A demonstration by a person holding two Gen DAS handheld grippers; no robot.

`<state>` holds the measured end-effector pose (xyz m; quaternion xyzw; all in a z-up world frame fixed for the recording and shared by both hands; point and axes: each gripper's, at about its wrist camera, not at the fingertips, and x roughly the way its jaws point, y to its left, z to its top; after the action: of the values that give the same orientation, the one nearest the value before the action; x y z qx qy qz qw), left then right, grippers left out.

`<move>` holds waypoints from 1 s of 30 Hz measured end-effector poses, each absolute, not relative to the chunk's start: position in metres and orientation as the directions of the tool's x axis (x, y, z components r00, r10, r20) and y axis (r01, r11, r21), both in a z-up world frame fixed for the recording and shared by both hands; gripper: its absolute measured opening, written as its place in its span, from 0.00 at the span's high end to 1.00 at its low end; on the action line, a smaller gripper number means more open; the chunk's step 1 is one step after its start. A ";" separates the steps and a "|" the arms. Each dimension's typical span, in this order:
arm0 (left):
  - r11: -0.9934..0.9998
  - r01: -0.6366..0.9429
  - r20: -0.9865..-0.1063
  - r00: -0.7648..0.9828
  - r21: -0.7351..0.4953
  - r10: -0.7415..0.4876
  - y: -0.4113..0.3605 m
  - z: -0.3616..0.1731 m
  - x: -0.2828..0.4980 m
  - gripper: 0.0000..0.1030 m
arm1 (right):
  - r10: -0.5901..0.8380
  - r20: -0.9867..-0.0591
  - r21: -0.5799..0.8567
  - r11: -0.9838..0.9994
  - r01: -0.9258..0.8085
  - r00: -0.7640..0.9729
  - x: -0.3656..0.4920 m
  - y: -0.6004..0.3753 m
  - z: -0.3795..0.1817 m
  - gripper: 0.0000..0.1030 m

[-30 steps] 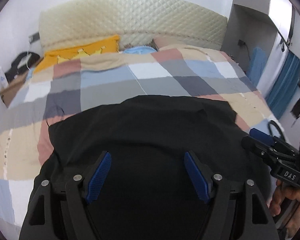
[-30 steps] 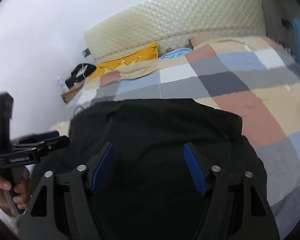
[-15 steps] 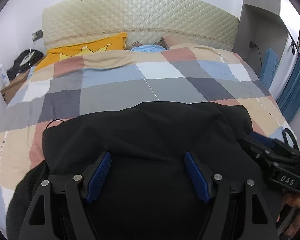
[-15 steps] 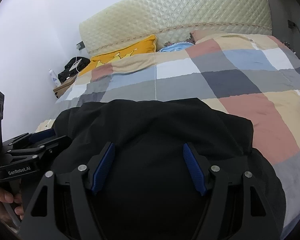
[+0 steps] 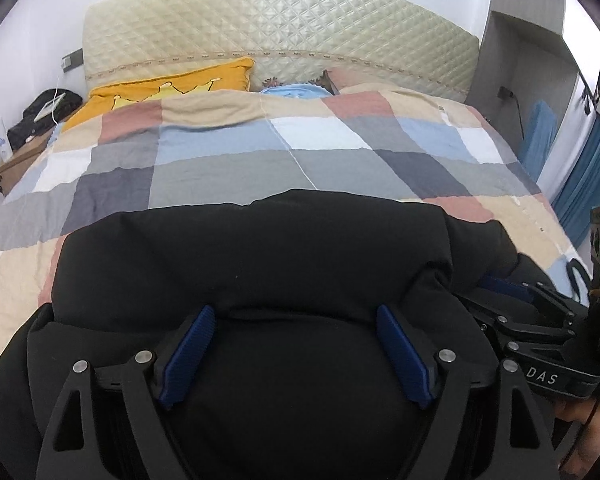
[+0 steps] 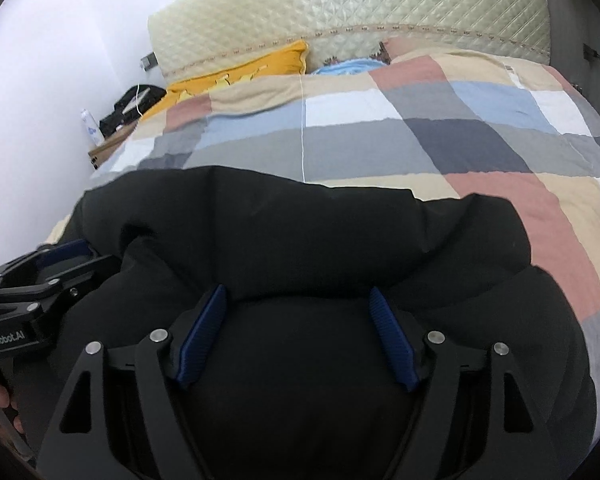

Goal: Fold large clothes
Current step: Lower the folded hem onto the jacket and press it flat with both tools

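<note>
Bedroom w/ a big bed: a checked quilt [image 5: 228, 168] covers it, and a padded headboard [image 5: 276, 28] stands at the far end. A yellow pillow [image 5: 164, 88] lies just under the headboard, on its left side.

The black coat [image 5: 252, 264] lies on the quilt at the end far from the headboard, bunched up, w/ one thick roll of cloth across it.

Left gripper [image 5: 296, 356] hangs over the near part of the coat. Its tongs are spread wide & have just been opening more. No cloth is pinched; the blue pads [image 5: 188, 356] look clear of it, coat only under the gap.

Right gripper [image 6: 296, 336] is the same, tongs let go & wide, just opened a bit more, over the coat beside the left one.

The coat looks puffy & soft, prob. a bit heavy for cloth. It will sag, not stay flat, & the smooth shell may slip. Best bet: grab a thick edge or the roll, one gripper each side, not the flat middle.
</note>
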<state>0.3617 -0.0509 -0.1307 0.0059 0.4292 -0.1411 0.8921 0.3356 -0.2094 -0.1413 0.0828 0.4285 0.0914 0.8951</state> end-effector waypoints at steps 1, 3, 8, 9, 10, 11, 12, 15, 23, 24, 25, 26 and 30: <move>0.961 0.257 -0.768 0.592 -0.106 -0.243 -0.052 -0.131 0.361 0.18 | 0.233 -0.754 0.224 0.970 -0.093 0.614 0.336 -0.209 -0.143 0.27; 0.962 0.255 -0.768 0.597 -0.095 -0.234 -0.053 -0.133 0.358 0.18 | 0.233 -0.755 0.225 0.970 -0.092 0.612 0.335 -0.209 -0.145 0.27; 0.957 0.272 -0.763 0.596 -0.103 -0.251 -0.050 -0.133 0.355 0.18 | 0.228 -0.758 0.214 0.972 -0.096 0.611 0.330 -0.207 -0.145 0.27; 0.957 0.270 -0.763 0.594 -0.109 -0.255 -0.048 -0.133 0.355 0.18 | 0.232 -0.759 0.217 0.971 -0.100 0.609 0.330 -0.208 -0.145 0.27; 0.956 0.270 -0.762 0.594 -0.113 -0.258 -0.047 -0.132 0.354 0.18 | 0.240 -0.759 0.224 0.969 -0.103 0.606 0.329 -0.209 -0.145 0.27; 0.955 0.270 -0.759 0.595 -0.119 -0.263 -0.044 -0.131 0.353 0.18 | 0.245 -0.757 0.229 0.968 -0.105 0.606 0.329 -0.210 -0.144 0.27; 0.956 0.265 -0.757 0.598 -0.125 -0.264 -0.042 -0.129 0.351 0.18 | 0.255 -0.751 0.241 0.965 -0.107 0.609 0.327 -0.212 -0.143 0.27; 0.958 0.258 -0.745 0.613 -0.124 -0.262 -0.033 -0.121 0.341 0.18 | 0.292 -0.726 0.286 0.952 -0.113 0.623 0.320 -0.221 -0.134 0.27; 0.978 0.209 -0.706 0.691 -0.012 -0.156 0.012 -0.096 0.316 0.18 | 0.255 -0.686 0.271 0.959 -0.086 0.682 0.296 -0.247 -0.108 0.27; 0.981 0.194 -0.711 0.688 -0.016 -0.147 0.017 -0.098 0.318 0.18 | 0.252 -0.684 0.275 0.958 -0.078 0.684 0.296 -0.252 -0.109 0.26; 0.983 0.182 -0.718 0.679 -0.032 -0.149 0.022 -0.101 0.320 0.18 | 0.254 -0.685 0.285 0.956 -0.069 0.683 0.295 -0.255 -0.110 0.24; 0.983 0.174 -0.731 0.663 -0.060 -0.162 0.028 -0.106 0.323 0.18 | 0.266 -0.689 0.307 0.950 -0.062 0.674 0.295 -0.260 -0.114 0.23; 0.978 0.147 -0.745 0.634 -0.147 -0.207 0.045 -0.124 0.324 0.16 | 0.285 -0.704 0.338 0.940 -0.046 0.650 0.295 -0.271 -0.129 0.23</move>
<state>0.3240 0.0451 -0.1242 -0.0365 0.4163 -0.0979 0.9032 0.2949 -0.2709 -0.1294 0.1465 0.4080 0.0923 0.8964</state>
